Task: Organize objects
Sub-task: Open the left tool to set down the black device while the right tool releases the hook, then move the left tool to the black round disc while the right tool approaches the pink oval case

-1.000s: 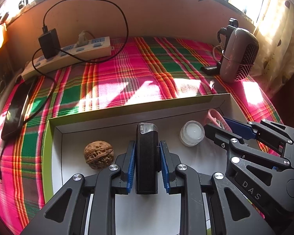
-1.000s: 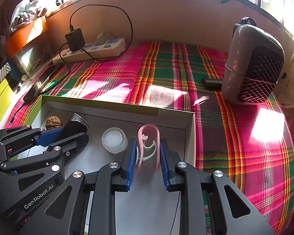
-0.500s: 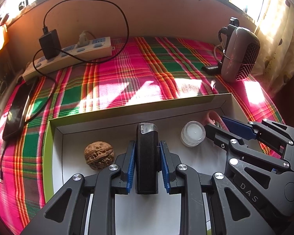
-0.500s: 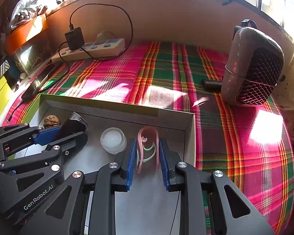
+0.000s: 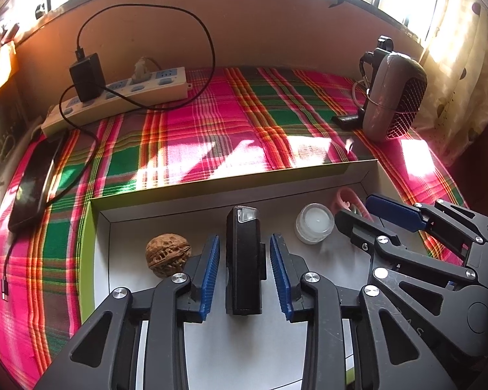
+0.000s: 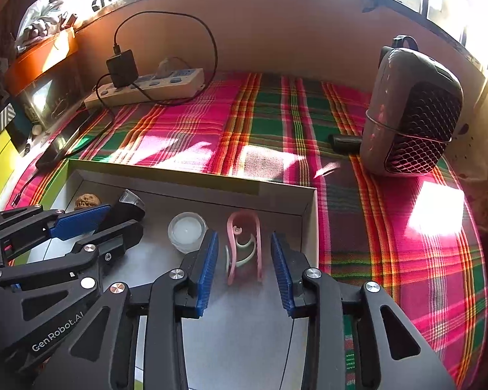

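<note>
While parked in white box [image 5: 367, 175]: L gripper [image 5: 245, 271] just spread off black torch [image 5: 243, 260]; R gripper [image 6: 244, 268] just spread off pink clip [image 6: 244, 247], both w/ gaps each side.

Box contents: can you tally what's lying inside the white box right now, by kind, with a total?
Inside the white box:
Walnut: 1
Black flashlight-like device: 1
Clear round lidded container: 1
Pink clip: 1
Total: 4
The device and the clip each lie between open hand-held gripper jaws, unclamped.
</note>
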`<state>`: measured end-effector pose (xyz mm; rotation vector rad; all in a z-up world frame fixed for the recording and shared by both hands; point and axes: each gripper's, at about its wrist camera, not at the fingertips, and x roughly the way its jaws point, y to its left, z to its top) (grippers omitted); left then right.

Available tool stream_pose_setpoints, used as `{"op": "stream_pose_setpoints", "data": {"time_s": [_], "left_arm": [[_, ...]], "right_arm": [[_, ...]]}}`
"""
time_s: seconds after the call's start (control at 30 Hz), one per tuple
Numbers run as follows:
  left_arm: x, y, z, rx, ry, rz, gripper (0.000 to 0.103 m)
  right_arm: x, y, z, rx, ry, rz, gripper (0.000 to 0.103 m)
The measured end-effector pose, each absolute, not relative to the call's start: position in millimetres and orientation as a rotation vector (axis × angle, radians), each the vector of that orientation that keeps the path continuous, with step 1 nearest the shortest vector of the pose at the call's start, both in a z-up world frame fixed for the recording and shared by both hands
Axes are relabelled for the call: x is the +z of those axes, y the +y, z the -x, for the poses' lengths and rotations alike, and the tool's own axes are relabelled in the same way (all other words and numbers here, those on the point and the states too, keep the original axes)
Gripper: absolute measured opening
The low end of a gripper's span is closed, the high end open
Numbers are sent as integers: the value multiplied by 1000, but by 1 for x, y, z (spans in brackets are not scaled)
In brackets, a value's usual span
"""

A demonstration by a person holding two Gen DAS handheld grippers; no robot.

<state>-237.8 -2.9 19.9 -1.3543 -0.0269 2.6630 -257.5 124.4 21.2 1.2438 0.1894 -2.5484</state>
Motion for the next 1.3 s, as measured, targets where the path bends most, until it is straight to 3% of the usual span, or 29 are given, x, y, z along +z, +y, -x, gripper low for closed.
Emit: {"op": "stream_pose_setpoints", "data": {"time_s": [1.07,1.3], "left_arm": [[58,-24,149,2762,-109,1202,31],[52,-47,124,2790,-182,1215,31]], "right_arm": [[55,148,180,-2614,102,-1153,36],[52,157,155,-2611,71,-1148,43]]}}
